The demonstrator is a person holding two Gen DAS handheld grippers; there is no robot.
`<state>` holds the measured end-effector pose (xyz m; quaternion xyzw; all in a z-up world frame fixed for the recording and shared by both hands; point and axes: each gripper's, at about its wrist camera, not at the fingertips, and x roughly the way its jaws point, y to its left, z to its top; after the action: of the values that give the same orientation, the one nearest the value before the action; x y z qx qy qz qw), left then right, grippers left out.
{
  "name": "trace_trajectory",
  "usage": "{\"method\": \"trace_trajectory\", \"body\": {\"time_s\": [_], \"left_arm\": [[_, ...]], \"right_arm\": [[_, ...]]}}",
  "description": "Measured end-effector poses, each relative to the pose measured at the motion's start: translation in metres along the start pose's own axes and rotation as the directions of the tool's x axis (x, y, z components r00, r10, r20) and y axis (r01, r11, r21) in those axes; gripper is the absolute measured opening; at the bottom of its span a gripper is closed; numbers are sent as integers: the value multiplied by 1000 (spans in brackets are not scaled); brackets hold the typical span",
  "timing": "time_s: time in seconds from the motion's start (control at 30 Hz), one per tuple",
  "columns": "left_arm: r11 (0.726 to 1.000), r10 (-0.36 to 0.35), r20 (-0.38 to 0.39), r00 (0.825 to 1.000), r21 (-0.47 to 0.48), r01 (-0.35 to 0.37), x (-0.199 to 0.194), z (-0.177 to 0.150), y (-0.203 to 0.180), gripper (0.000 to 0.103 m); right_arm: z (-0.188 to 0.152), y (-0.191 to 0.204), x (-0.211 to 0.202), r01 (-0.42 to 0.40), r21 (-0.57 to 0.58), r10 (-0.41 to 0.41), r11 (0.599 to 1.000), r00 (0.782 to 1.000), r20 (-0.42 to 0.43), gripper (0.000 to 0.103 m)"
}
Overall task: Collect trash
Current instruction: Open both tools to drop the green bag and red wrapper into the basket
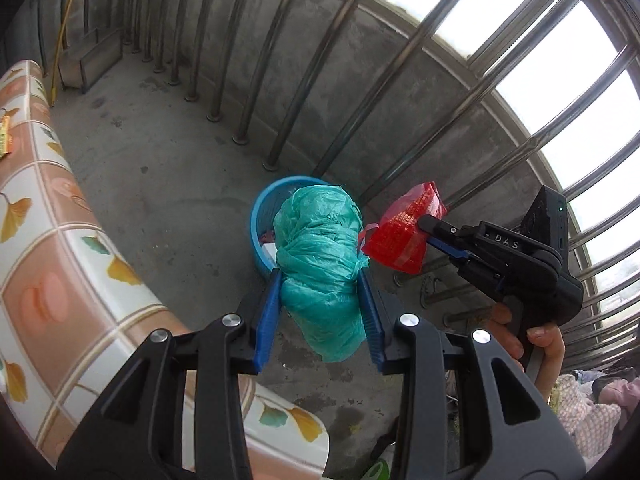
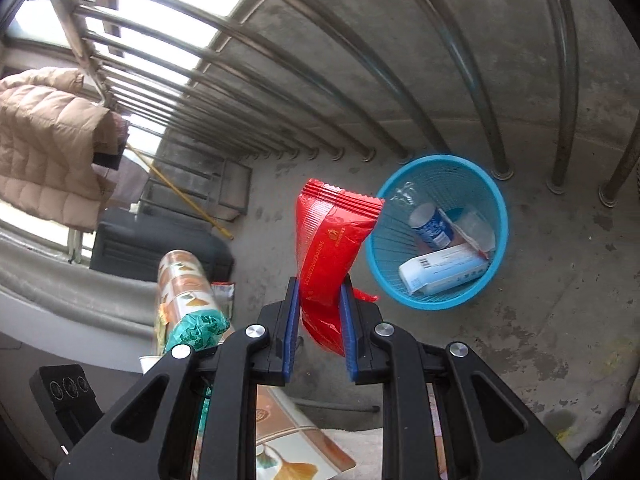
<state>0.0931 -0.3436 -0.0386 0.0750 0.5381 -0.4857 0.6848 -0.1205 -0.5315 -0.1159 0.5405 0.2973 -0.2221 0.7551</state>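
My left gripper [image 1: 320,276] is shut on a crumpled green plastic bag [image 1: 320,256], held in the air in front of a blue mesh basket [image 1: 266,204] on the concrete floor. The right gripper [image 1: 426,226], seen from the left wrist view, clamps a red snack wrapper [image 1: 404,232] just right of the bag. In the right wrist view my right gripper [image 2: 322,290] is shut on the same red wrapper [image 2: 332,236], left of the blue basket [image 2: 498,216]. Inside the basket lie a white carton [image 2: 440,274], a blue-and-white can [image 2: 432,226] and clear plastic. The green bag [image 2: 198,330] shows at lower left.
A table with a ginkgo-leaf cloth [image 1: 60,248] stands at the left. Steel railing bars [image 1: 300,80] rise from a concrete wall behind the basket. A person's hand [image 1: 540,344] grips the right tool. A padded jacket [image 2: 44,144] hangs on the rail; clothes [image 1: 588,404] lie at lower right.
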Motion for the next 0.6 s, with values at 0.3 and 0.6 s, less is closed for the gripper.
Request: {"method": "trace_trajectory", "body": {"time_s": [0.3,0.6], "left_arm": [[1000,8,-131,991,2,-7,98,33,-4,35],[999,-26,-137,990,-49,20,141,48,-1,47]], "right_arm": [[33,-49,53,132,101,-135,986,991,23,22],[61,-84,100,277,137,-279,951,960,-9,57]]}}
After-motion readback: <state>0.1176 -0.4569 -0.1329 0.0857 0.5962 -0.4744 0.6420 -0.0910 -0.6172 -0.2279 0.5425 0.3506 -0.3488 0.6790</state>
